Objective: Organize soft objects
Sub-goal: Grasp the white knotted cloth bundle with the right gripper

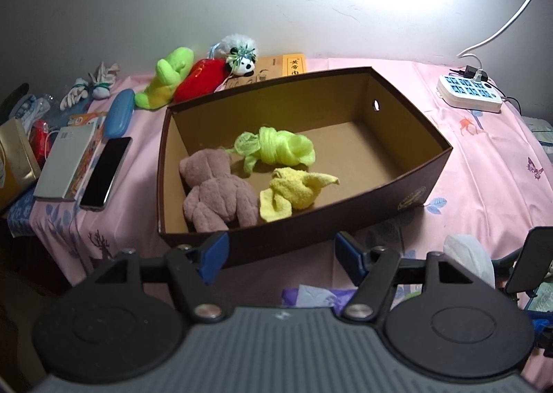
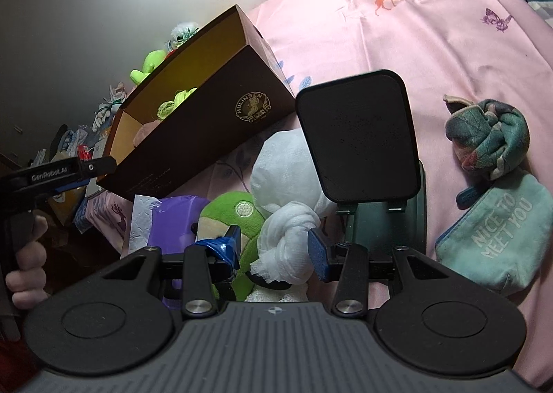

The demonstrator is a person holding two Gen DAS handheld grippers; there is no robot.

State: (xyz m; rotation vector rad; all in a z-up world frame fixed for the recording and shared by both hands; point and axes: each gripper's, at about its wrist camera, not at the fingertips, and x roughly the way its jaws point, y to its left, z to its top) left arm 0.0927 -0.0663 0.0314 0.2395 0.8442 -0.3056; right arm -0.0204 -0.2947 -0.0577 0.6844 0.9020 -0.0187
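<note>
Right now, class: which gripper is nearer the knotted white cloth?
Right. The right gripper has the knotted white cloth between its open fingers; the left gripper hangs empty by the brown box, the cloth off to its right.

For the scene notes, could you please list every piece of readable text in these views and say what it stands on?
"MULINSEN": gold emblem on the brown box.
"NICE TO MEET YOU": teal pouch.
"GenRoboLAI", roughly: side of the left gripper.
Chinese characters: yellow box behind the brown box; too small to read reliably.
Small print on the brown box's side, and the covers of the booklets: too blurred.
</note>
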